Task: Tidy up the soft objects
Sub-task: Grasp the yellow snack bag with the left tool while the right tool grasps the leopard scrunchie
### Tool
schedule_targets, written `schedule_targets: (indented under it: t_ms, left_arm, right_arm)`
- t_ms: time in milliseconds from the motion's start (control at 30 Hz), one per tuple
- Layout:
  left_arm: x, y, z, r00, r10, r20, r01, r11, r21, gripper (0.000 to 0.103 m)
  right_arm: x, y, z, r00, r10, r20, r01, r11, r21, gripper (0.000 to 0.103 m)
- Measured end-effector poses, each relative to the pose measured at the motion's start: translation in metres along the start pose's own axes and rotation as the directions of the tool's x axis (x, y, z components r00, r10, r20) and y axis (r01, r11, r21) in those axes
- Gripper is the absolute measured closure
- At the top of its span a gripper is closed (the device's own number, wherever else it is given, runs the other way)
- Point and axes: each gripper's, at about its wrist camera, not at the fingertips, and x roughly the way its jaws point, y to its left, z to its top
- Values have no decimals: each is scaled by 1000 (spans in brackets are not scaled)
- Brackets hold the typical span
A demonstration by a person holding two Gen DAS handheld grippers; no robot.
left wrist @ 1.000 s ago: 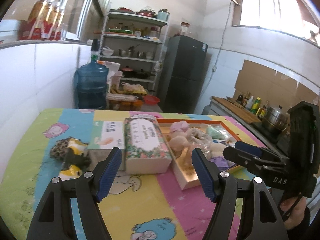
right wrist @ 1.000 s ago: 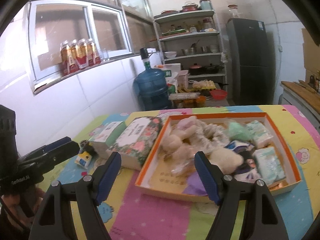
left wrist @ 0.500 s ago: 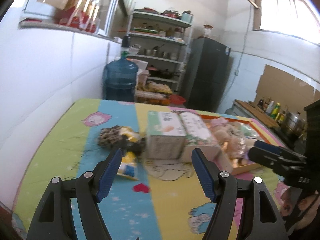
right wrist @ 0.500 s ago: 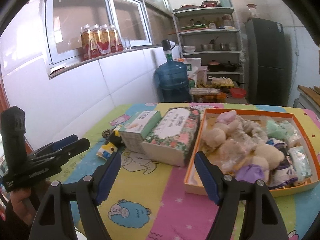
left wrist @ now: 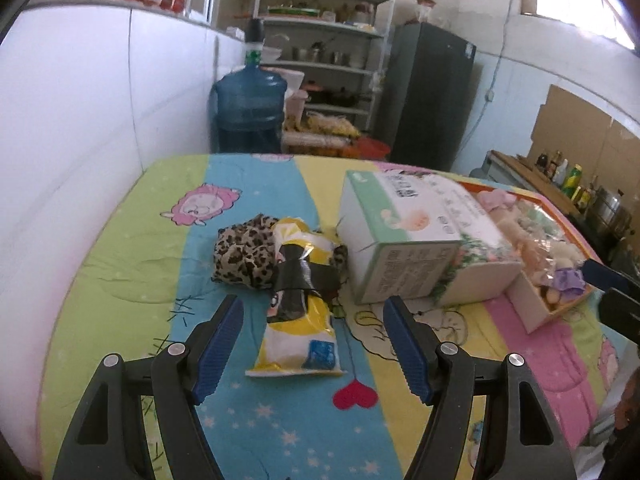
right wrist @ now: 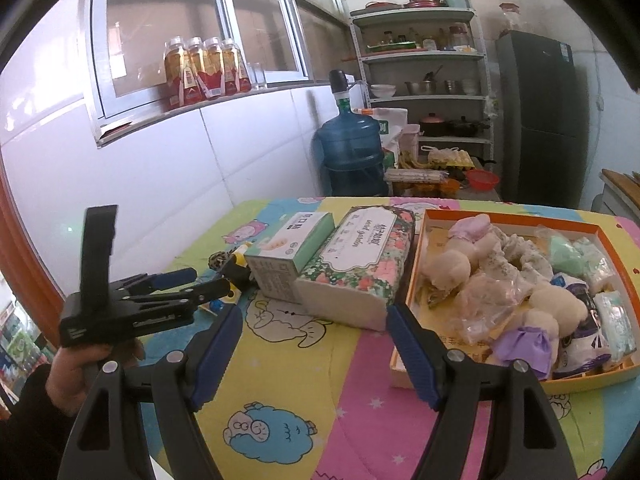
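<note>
A yellow soft packet (left wrist: 298, 308) lies on the colourful tablecloth, partly over a leopard-print soft item (left wrist: 244, 254). My left gripper (left wrist: 314, 342) hangs open just above the packet's near end, a finger on either side of it, touching nothing. In the right wrist view the left gripper (right wrist: 188, 284) is seen from the side, held by a hand, over the same pile (right wrist: 224, 260). My right gripper (right wrist: 314, 346) is open above the cloth, in front of the floral tissue pack (right wrist: 356, 264). The orange-rimmed box (right wrist: 516, 218) to the right holds several plush and wrapped soft items.
A green-and-white tissue box (left wrist: 396, 236) stands right of the yellow packet, against the floral pack (left wrist: 476, 264). A white tiled wall (left wrist: 92, 128) runs along the table's left edge. Beyond the table stand a blue water jug (left wrist: 250, 110), shelves and a dark fridge (left wrist: 428, 92).
The left gripper has swung left and sunk, from facing the tissue packs to over the yellow packet and leopard item. The right gripper shifted left, away from the orange box. Both stay open.
</note>
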Motion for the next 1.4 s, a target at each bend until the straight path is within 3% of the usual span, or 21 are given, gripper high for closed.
schedule_targets:
  t_ms: [133,400,467,733,1033,1200,1400]
  left_arm:
    - [15,0,1,999,1,-35,-1,1000,6,29]
    - [31,-4,3,997,15,-75,-14,1000,13,44]
    - [34,-4,3,996,19,-82,-18,1000,13,55]
    - [37,1,5,996,4,-87,-4,1000,-10,63]
    - [21,6,0,999,-14,-33,13,999,-30,64]
    - [-4,16,-4,1000,-22,21,23,997,-69,64]
    - [-42,36,-6,990,75,120,-62,993,-102,64]
  right_arm:
    - [4,-5,1,1000,-2,-6,2,1000,9,28]
    - [10,-8,2,1000,7,-15,-7,1000,11,28]
    - [11,-8,1,1000,8,-17,-8,1000,11,28]
    - [16,-6,0,999,15,-28,-14,1000,11,28]
    - [23,6,1,998,37,-44,-37,999,-8,28]
    - [37,23,6,993,96,-71,-98,995,-30,28]
    - [65,59,14,968,218,-128,-228,971,-68,28]
